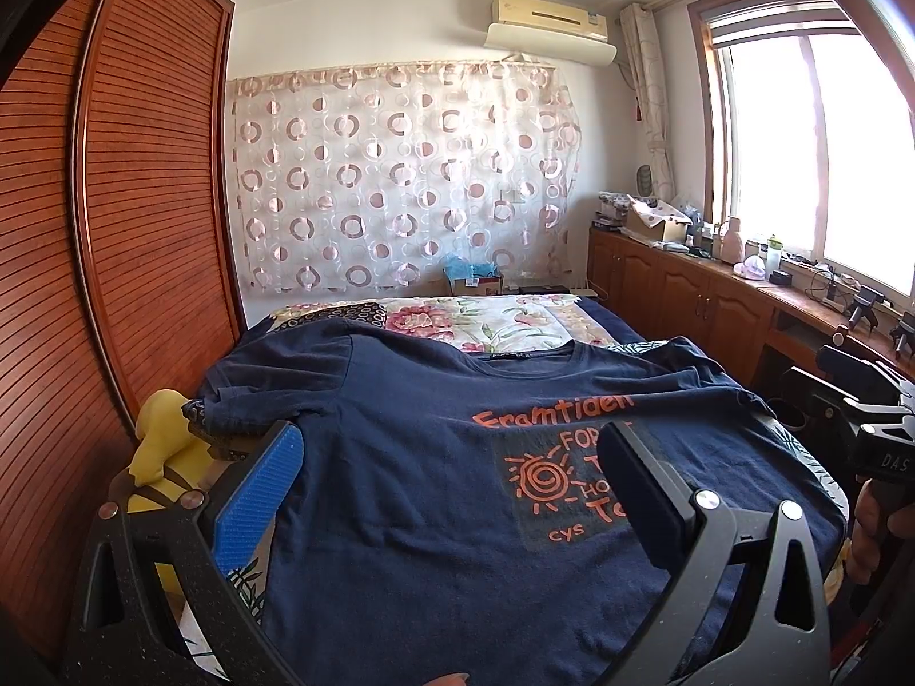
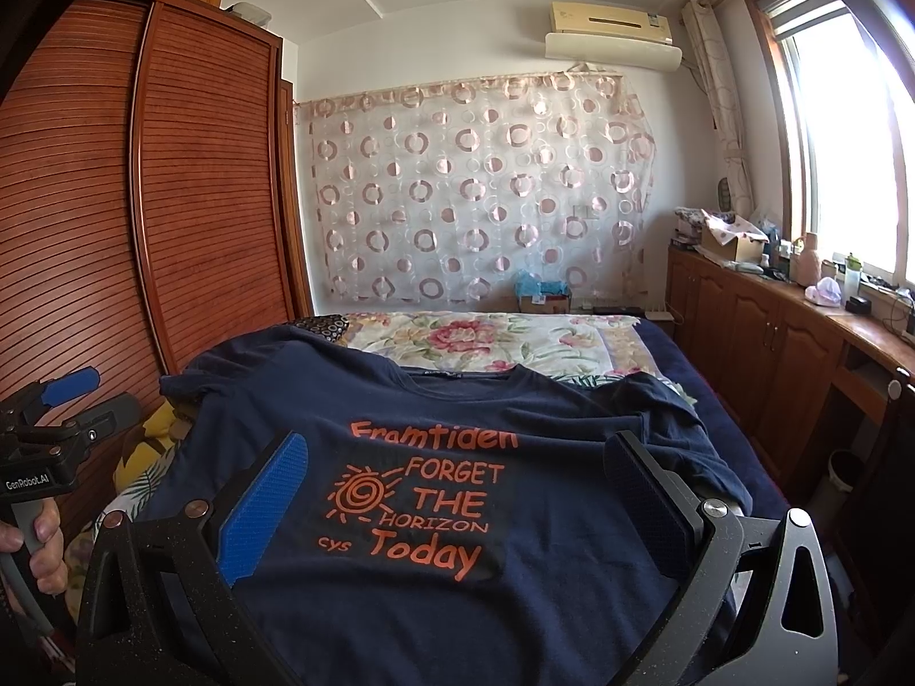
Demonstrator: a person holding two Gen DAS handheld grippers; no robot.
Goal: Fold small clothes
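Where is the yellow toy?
In the left wrist view, the yellow toy sits at the bed's left edge, between the navy T-shirt and the wooden wardrobe.

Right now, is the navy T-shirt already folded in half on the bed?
No, the navy T-shirt lies spread flat on the bed, print side up, with both sleeves out and the whole orange print showing.

Navy T-shirt (image 1: 412, 457) (image 2: 514, 600) spread flat, front up, unfolded, on bed (image 1: 606, 323) (image 2: 669, 343). Neckline toward far end, hem at near edge. Orange print on chest: "Framtiden", spiral sun, "FORGET THE HORIZON Today", "cys". Left sleeve reaches left edge of bed, slightly rumpled; right sleeve creased near right edge. Body mostly smooth, faint wrinkles across shoulders.
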